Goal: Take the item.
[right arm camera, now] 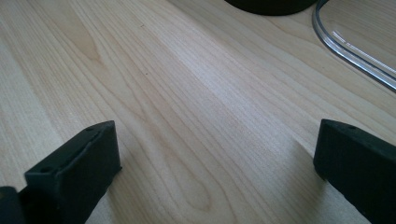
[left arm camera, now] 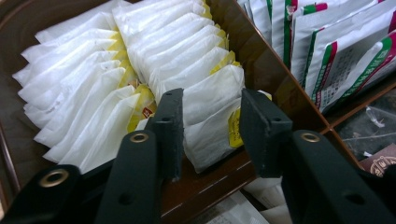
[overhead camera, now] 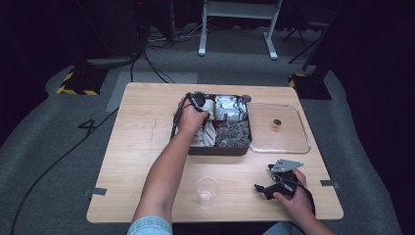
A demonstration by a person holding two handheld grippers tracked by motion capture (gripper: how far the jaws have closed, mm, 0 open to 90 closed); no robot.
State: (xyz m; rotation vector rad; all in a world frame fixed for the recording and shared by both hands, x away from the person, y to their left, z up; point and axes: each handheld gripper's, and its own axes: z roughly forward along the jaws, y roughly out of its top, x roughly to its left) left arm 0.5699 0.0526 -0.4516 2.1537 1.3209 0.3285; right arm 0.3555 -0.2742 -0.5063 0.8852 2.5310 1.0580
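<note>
Left gripper view: left gripper (left arm camera: 212,128) spread, jaws straddling the nearest white sachet (left arm camera: 210,109) at the front of its row in the dark tray (left arm camera: 261,65), sachet edge-on between them. Right gripper (right arm camera: 215,172) spread, idle over the table (right arm camera: 187,93).

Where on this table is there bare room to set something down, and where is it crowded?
Bare wood: the whole left side of the table, left of the box; also the front strip between the cup and the right gripper. Crowded: the box, full of packets, where the left gripper works. The clear tray holds one small item.
</note>
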